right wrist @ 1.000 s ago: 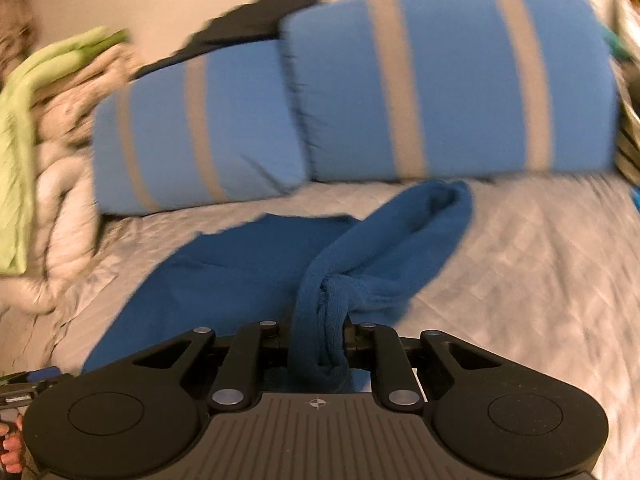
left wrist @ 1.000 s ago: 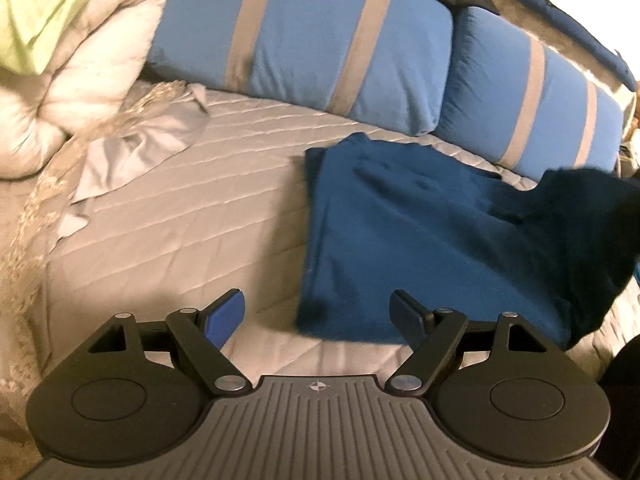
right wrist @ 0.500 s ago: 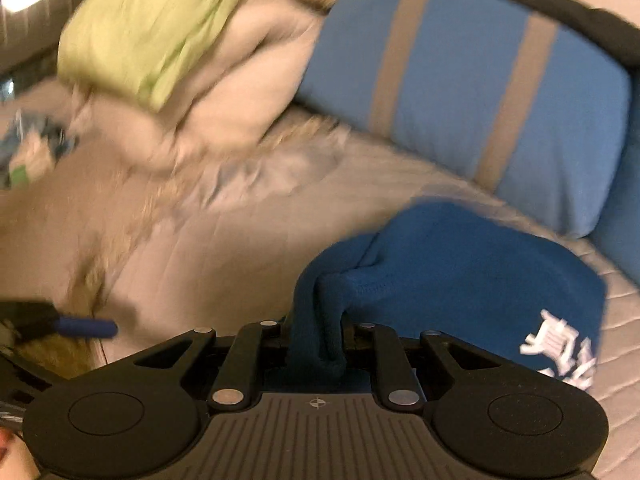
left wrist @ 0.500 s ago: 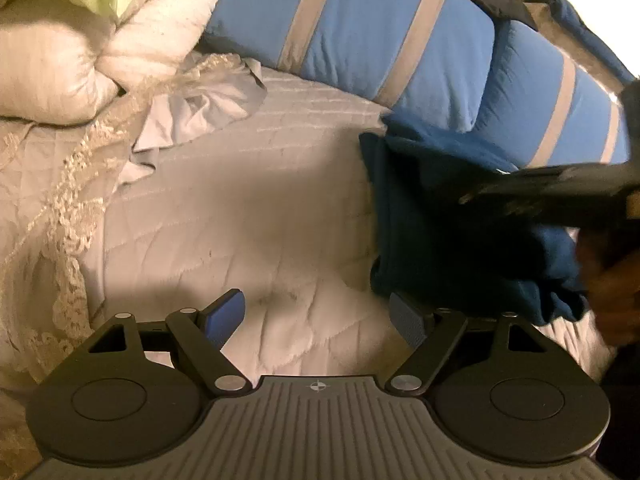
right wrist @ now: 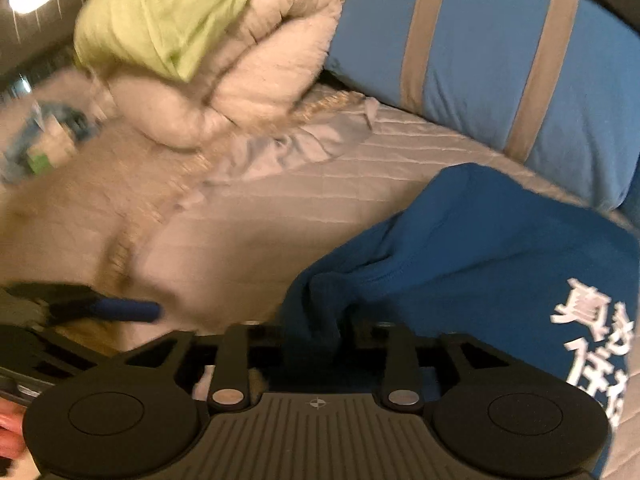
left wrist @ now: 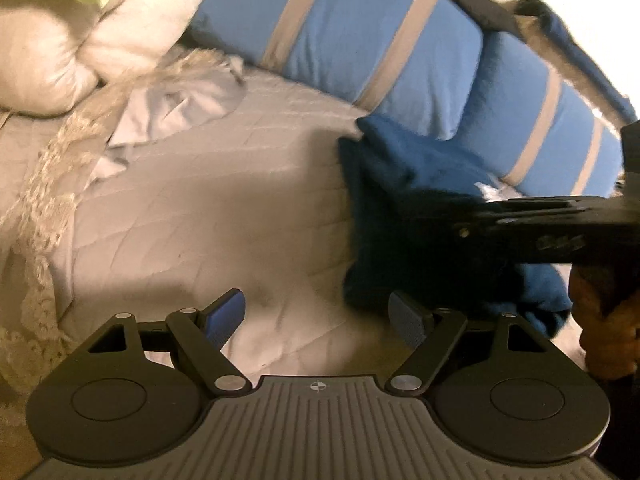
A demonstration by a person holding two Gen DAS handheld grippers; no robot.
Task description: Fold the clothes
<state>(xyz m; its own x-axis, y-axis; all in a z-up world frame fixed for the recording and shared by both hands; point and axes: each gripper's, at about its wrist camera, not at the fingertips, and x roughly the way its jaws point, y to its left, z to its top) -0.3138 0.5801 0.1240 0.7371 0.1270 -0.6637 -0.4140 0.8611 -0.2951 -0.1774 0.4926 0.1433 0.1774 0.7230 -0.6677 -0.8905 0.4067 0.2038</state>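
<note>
Blue sweatshirt (right wrist: 500, 248) with white lettering lies folded over on the grey quilted bedspread (left wrist: 208, 216), just in front of two blue pillows (left wrist: 360, 36) with grey stripes. A bunched fold of it sits between the right gripper (right wrist: 316, 344) fingers, whose jaws have just been opening; whether the pads press it I cannot tell. The left gripper (left wrist: 316, 316) hovers over bare quilt beside the sweatshirt, jaws wide apart and empty. A cream comforter (right wrist: 256, 64) with one lime-green cloth (right wrist: 160, 16) is heaped off to the left.
</note>
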